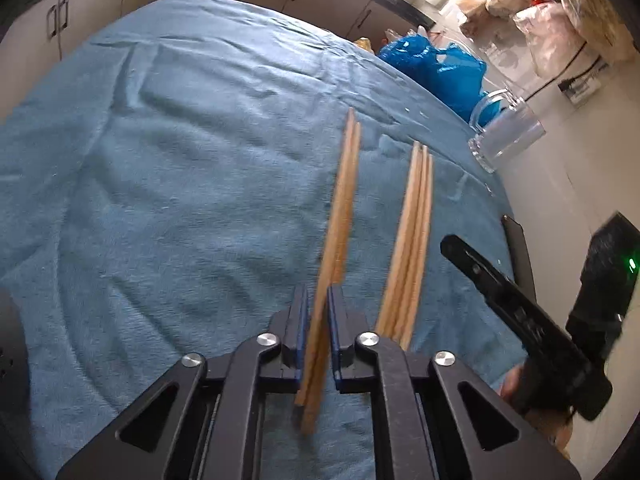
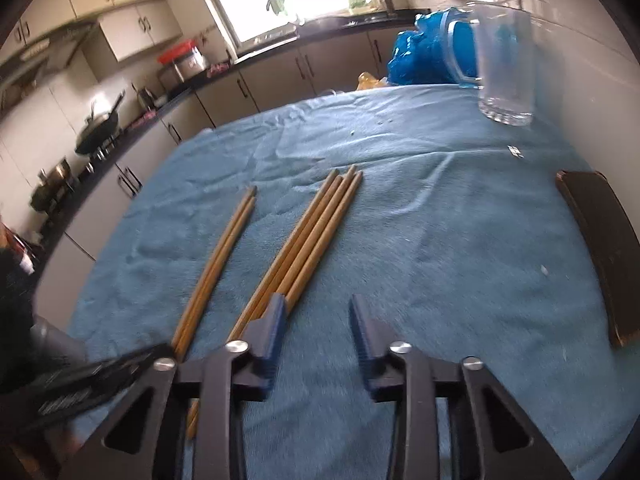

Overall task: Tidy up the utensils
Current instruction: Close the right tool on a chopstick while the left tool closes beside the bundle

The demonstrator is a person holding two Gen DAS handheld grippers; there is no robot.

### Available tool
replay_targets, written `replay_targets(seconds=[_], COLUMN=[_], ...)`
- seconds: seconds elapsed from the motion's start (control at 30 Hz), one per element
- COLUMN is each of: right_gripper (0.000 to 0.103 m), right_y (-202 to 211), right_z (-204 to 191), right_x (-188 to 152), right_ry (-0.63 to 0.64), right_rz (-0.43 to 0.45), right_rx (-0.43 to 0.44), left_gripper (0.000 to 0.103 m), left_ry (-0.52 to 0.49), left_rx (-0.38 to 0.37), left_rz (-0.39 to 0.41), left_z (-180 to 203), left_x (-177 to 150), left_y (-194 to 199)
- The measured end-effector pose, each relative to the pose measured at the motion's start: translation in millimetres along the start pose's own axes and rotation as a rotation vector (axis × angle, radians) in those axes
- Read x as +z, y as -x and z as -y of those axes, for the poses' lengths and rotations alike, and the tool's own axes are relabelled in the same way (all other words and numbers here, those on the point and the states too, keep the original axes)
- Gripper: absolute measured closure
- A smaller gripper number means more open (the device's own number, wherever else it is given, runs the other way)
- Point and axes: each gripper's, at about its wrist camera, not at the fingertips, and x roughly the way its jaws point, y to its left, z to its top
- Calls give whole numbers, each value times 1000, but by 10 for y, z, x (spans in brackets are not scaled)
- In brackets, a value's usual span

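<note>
Your left gripper (image 1: 318,296) is clenched on the pair (image 1: 344,200). Your right gripper (image 2: 318,308) stands released, the bundle (image 2: 316,232) just left of it, long axis toward the cloth's (image 2: 440,240) far edge, near the glass (image 2: 506,68).

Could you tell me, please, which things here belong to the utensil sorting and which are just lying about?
Job:
- pair of wooden chopsticks clamped in the left gripper
- bundle of four wooden chopsticks
- clear glass mug
- right gripper

Lying about:
- crumpled blue plastic bag
- dark wooden board
</note>
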Motion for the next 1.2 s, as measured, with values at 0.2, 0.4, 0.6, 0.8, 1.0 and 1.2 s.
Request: replay_targets(seconds=[0.2,0.4,0.6,0.8,1.0,1.2], right_gripper=[71,73,73,73,73,77], right_y=[-200,-290,-310,-146,-523,-720], right_z=[-52,-88,-48,-300,-563,-679], right_x=[64,174,326,353,463,477], right_ry=[27,77,-26,10,39,41], right_rz=[-25,-51,-65,-27,-110,-134], right_rx=[-59,-160,-164,30,42,-22], left_gripper=[96,96,96,103,103,103], left_ry=[31,39,38,102,63,40], left_rx=[-49,-51,-64,-46,11,-24], left_rz=[18,44,32,23,24,59], left_z=[-85,-150,-184,-306,-297,-278], left_x=[18,-75,-62,-230,-486,-401], left_y=[-19,54,62,206,400,375])
